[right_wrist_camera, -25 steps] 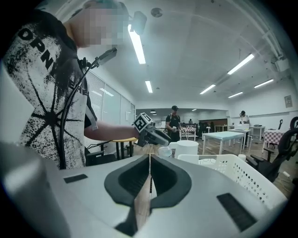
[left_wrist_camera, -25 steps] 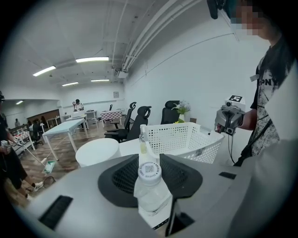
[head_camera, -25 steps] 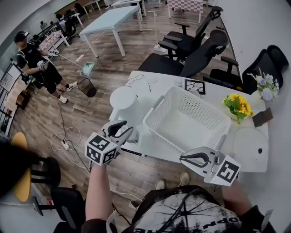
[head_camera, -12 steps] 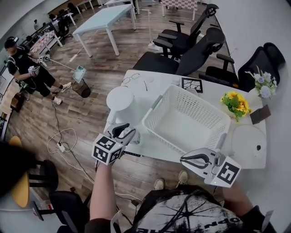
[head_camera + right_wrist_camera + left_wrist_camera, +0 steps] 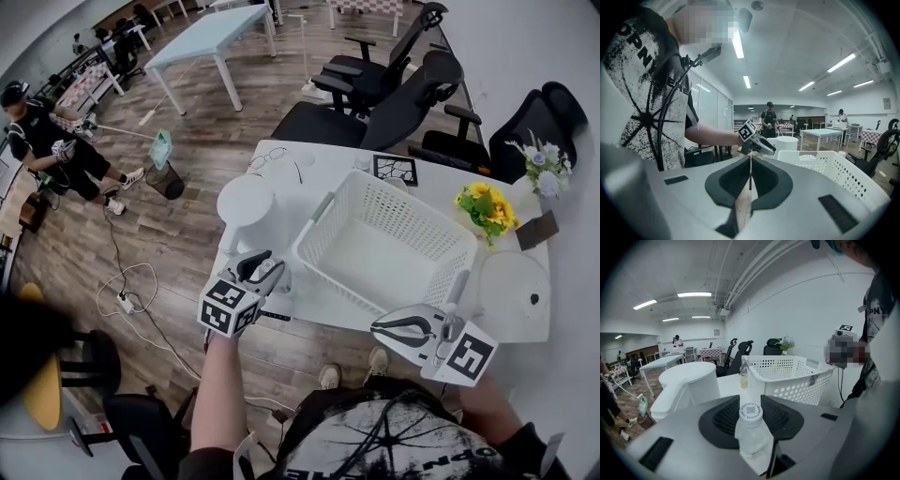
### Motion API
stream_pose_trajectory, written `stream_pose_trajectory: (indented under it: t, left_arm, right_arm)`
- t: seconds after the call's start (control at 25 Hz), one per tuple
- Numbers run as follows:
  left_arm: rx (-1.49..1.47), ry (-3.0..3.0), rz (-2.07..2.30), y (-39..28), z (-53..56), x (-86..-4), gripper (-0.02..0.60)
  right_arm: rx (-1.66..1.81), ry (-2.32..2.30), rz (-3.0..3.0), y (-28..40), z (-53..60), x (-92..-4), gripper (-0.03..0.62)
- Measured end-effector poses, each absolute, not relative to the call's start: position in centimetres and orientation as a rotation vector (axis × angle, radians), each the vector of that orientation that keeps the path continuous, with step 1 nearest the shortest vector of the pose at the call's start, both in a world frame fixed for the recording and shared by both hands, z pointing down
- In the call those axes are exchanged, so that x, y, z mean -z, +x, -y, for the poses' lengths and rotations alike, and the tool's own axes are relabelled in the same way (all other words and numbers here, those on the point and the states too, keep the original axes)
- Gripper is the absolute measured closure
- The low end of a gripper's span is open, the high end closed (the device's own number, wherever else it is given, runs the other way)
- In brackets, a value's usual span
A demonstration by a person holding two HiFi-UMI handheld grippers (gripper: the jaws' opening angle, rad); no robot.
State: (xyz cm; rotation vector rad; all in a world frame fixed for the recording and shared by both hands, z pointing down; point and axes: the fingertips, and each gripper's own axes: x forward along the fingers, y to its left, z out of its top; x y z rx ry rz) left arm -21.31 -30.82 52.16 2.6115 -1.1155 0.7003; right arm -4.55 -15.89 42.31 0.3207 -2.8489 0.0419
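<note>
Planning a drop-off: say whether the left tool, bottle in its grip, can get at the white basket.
Probably yes. The left tool, shut on the bottle, is just beside a corner of the basket; its top is open and nothing stands between them.

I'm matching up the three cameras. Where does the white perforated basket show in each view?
Head view: the white basket sits at the centre, on the table.
Left gripper view: the basket is right of centre, beyond the fingers.
Right gripper view: the basket is at the lower right.
Shared landmark: the white round-topped container, which stands beside the basket in all three views.
</note>
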Motion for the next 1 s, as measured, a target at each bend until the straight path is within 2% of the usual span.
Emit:
stream_pose_trajectory:
  t: [0.64, 1.0]
  left_arm:
    - [-0.506, 2.662, 1.224, -21.3, 31.3, -51.8, 0.434]
    - [-0.511, 2.685, 1.226, -21.4, 31.0, -51.8, 0.433]
  right_arm:
    - [-0.033, 0.327, 2.840, -4.6, 15.1, -42.8, 0.569]
    - [-0.034, 0.331, 2.834, -4.8, 14.8, -42.9, 0.569]
